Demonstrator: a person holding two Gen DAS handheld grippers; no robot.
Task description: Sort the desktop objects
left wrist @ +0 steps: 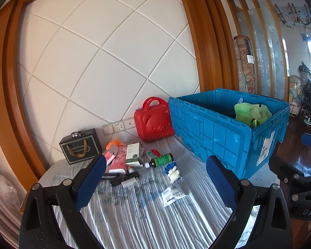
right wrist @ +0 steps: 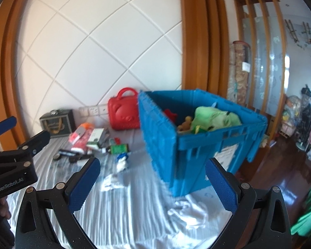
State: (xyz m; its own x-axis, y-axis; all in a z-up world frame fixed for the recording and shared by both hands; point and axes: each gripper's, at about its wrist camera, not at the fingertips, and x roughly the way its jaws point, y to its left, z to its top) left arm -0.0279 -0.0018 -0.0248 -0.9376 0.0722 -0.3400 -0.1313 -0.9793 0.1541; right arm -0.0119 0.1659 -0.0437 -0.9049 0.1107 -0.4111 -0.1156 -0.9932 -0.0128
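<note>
Both the left gripper (left wrist: 155,166) and right gripper (right wrist: 152,169) hang apart, empty, near the blue crate (left wrist: 217,128).

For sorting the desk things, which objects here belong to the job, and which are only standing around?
Belong to the job:
- blue crate, already holding a green soft toy
- green bottle
- small white toy
- white and green box
- pink packet
- flat white packet

Only standing around:
- wall sockets
- rolled rugs
- wooden screen
</note>
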